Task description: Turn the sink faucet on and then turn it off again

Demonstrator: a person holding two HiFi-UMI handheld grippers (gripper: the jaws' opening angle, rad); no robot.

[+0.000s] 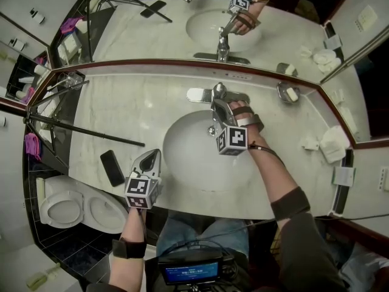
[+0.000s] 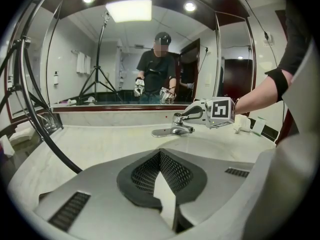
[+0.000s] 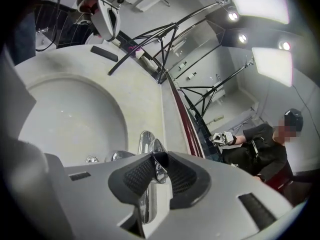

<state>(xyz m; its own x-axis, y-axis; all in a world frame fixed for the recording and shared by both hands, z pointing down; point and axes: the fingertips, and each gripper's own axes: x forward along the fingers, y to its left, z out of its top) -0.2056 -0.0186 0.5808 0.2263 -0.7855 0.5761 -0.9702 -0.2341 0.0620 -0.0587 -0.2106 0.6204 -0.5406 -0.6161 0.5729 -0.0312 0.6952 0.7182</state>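
Faucet lever (image 3: 157, 169) is pinched between the pads of the right gripper (image 1: 221, 110), at the back rim of the sink basin (image 1: 182, 163). Its long axis seems lined up with the jaws. The left gripper (image 1: 148, 162), pressed together and empty, is held well apart at the counter's front edge, so the right hand is nearer
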